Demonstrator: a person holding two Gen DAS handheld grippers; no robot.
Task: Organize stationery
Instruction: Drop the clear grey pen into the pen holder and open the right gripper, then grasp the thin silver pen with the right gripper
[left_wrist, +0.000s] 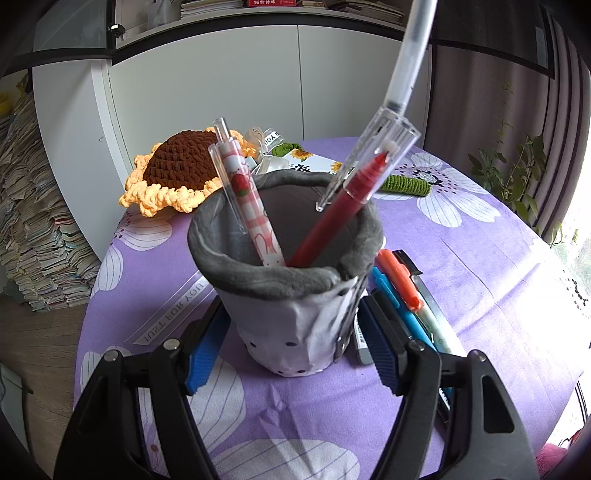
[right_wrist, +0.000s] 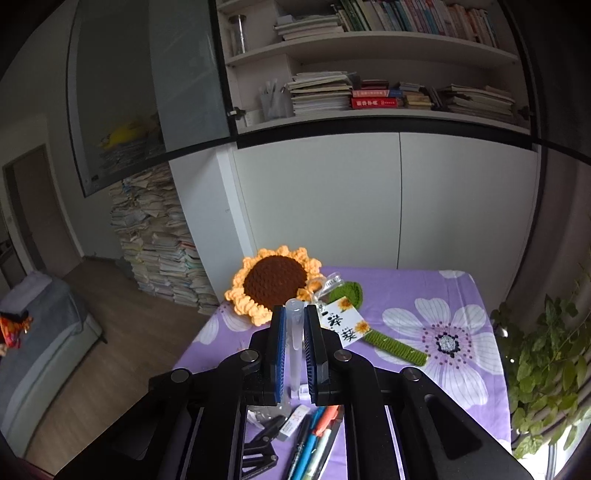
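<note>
A grey fabric pen holder stands on the purple flowered tablecloth. My left gripper straddles its base, blue pads touching or nearly touching its sides. Inside lean a pink checked pen and a red pen with a clear cap. A translucent pen hangs from above, its tip near the red pen's cap. My right gripper is shut on this translucent pen, held upright above the table.
Loose pens and markers lie right of the holder, also below my right gripper. A crocheted sunflower and a card lie at the table's far side. White cabinets stand behind; a paper stack at left.
</note>
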